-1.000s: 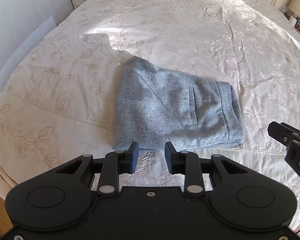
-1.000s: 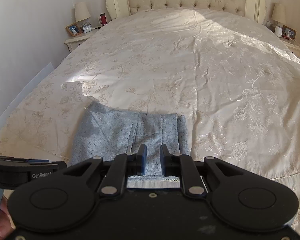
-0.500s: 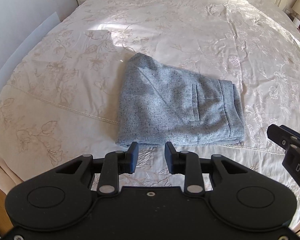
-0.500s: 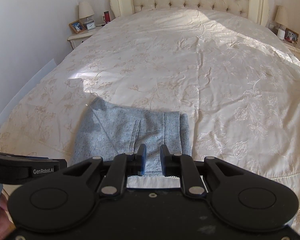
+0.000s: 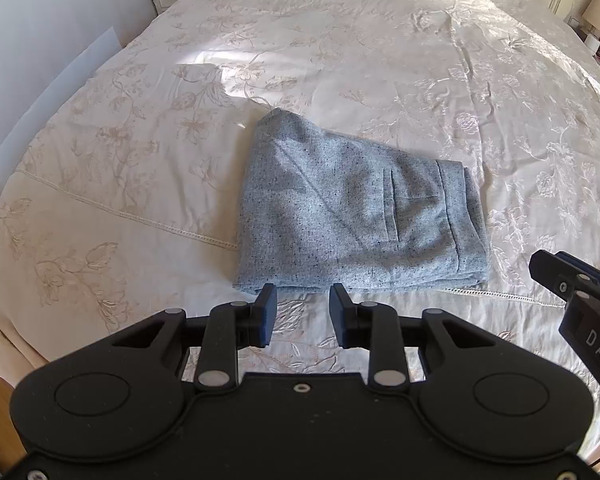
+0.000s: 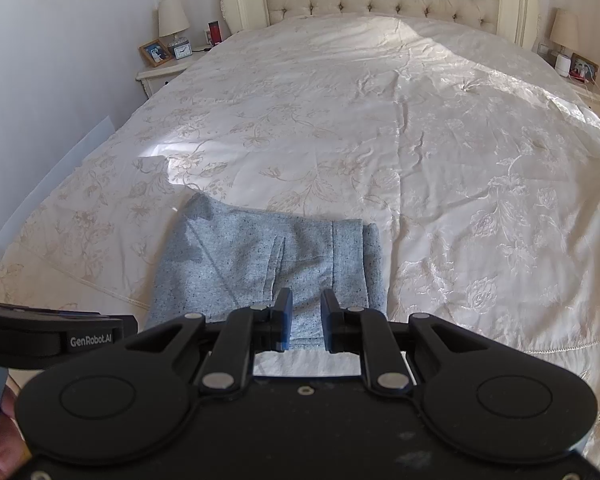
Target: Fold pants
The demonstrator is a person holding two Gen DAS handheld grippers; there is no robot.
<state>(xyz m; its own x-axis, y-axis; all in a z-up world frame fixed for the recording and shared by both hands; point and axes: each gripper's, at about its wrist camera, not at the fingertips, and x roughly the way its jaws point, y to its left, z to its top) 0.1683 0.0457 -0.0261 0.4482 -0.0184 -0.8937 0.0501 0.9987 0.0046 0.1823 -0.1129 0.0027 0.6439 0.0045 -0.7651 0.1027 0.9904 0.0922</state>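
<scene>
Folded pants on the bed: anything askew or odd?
Mostly tidy. The pants lie folded into a compact bundle on the bedspread, but the outline is not square: the far left corner sticks out in a peak and the far edge slants. Both grippers' jaws stand apart with nothing between them.

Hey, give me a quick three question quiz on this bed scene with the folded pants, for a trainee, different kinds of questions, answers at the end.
1. True or false: the grey pants lie folded on the bedspread.
2. What does the left gripper hold? A) the pants B) nothing C) a pillow
3. Fill in: the right gripper hovers over the pants' near ____.

Key: 1 true. 2 B, its jaws stand apart and empty. 3 edge.
</scene>
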